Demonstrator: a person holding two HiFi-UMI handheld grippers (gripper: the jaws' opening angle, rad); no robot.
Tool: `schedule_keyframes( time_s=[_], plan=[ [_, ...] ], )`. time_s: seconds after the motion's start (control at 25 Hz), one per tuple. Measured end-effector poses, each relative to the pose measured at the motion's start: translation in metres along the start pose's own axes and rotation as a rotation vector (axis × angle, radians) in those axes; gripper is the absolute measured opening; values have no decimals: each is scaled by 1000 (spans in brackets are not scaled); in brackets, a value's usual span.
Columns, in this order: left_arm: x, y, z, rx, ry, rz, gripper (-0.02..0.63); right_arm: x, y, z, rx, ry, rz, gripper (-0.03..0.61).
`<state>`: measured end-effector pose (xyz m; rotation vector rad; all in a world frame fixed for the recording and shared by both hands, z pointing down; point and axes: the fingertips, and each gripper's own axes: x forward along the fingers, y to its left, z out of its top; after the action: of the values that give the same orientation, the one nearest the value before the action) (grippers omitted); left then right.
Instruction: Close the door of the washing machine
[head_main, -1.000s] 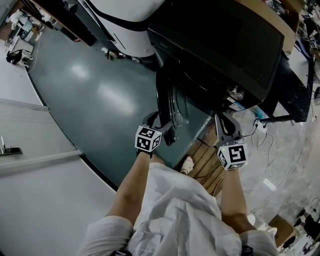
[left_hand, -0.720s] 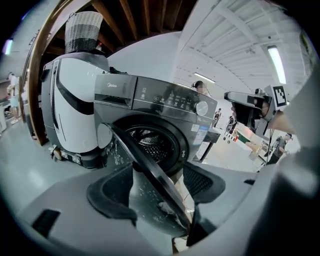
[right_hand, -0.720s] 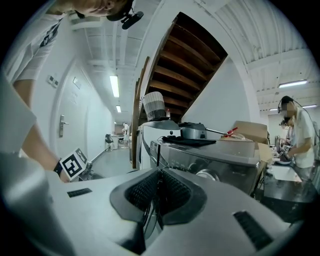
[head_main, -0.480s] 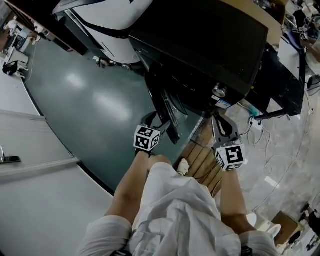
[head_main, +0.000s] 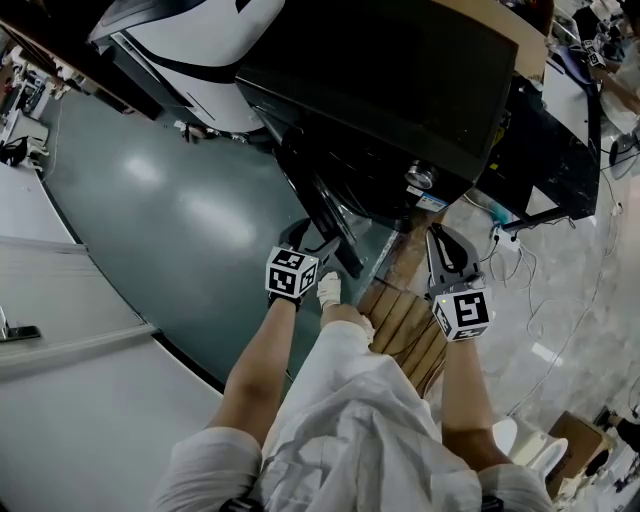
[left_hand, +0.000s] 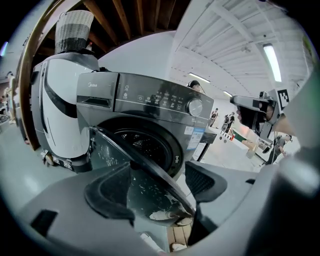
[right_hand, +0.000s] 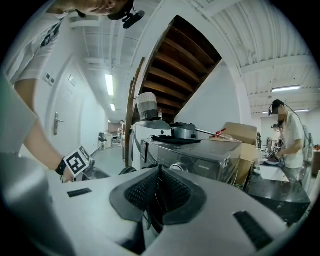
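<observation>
Left gripper (head_main: 322, 247) sits at centre frame in the head view, your left hand behind its marker cube. In the left gripper view (left_hand: 160, 189) its jaws stand wide apart, with the lower rim of the door (left_hand: 137, 162) running between them. Whether a pad touches the rim: cannot tell.

Right gripper (head_main: 446, 252) is at right of centre, just below the machine's front corner. In its own view (right_hand: 157, 194) the ribbed pads are drawn together, nothing between them.

Washing machine (head_main: 395, 85): dark, front-loading, fills the upper middle of the head view. Its door (head_main: 322, 212) hangs partly open, angled out from the drum opening. Control knob (left_hand: 195, 106) is on the panel, upper right of the drum.

A white appliance (left_hand: 57, 107) stands at the left, just beside the machine.
</observation>
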<state>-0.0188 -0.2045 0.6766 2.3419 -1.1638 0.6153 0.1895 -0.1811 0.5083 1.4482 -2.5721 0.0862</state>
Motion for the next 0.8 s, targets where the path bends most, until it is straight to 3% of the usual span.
schedule_keyframes(
  time_s=[0.28, 0.8],
  plan=[
    [19, -12, 11, 26, -3, -50, 333, 1, -11, -5, 8, 9, -37, 32],
    [54, -28, 32, 80, -18, -98, 339, 20, -58, 30, -34, -45, -112, 35]
  ],
)
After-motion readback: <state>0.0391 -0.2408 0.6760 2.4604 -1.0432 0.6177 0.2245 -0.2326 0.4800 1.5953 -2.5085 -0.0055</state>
